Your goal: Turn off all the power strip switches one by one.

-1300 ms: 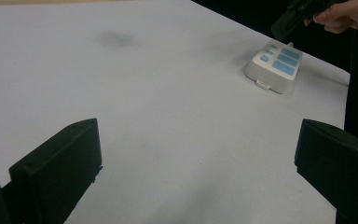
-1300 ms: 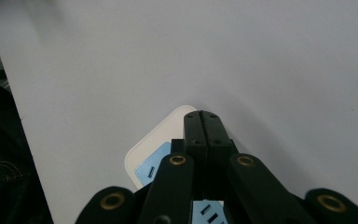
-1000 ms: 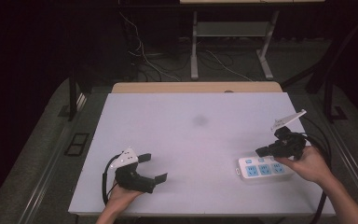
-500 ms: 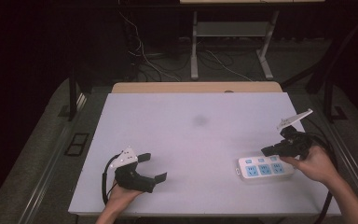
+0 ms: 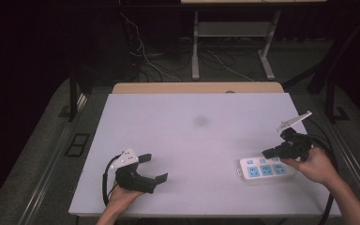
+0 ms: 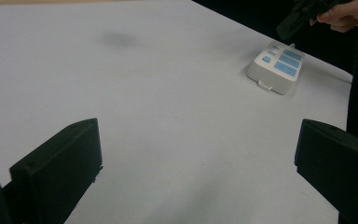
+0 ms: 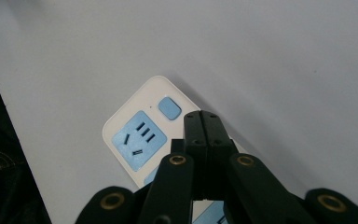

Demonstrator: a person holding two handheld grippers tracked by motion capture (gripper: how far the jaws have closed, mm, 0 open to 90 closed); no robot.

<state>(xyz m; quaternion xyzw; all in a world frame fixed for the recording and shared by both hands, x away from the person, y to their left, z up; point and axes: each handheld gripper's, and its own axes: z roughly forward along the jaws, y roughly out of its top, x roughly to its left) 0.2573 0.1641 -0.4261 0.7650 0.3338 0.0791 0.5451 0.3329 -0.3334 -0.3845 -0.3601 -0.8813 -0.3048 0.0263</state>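
Note:
A white power strip [image 5: 266, 169] with blue sockets lies flat near the right front of the white table [image 5: 192, 140]. My right gripper [image 5: 266, 153] hovers just over the strip's far end with its jaws shut together and nothing between them. In the right gripper view its tips [image 7: 202, 115] sit beside the blue switch button [image 7: 169, 108] of the strip [image 7: 137, 135]. My left gripper [image 5: 153, 168] rests at the front left, open and empty. In the left gripper view, its wide jaws [image 6: 198, 140] point across bare tabletop toward the strip [image 6: 277, 66] and the right gripper [image 6: 293, 23].
A faint dark smudge [image 5: 200, 121] marks the table's middle. A wooden strip [image 5: 197, 87] runs along the far edge. Beyond it, cables [image 5: 145, 61] and a stand's legs [image 5: 195, 51] lie on the dark floor. The right gripper's cable [image 5: 330, 164] trails off the table's right side.
The right hand and its gripper have drifted slightly to the right over the power strip. The left gripper has stayed where it was.

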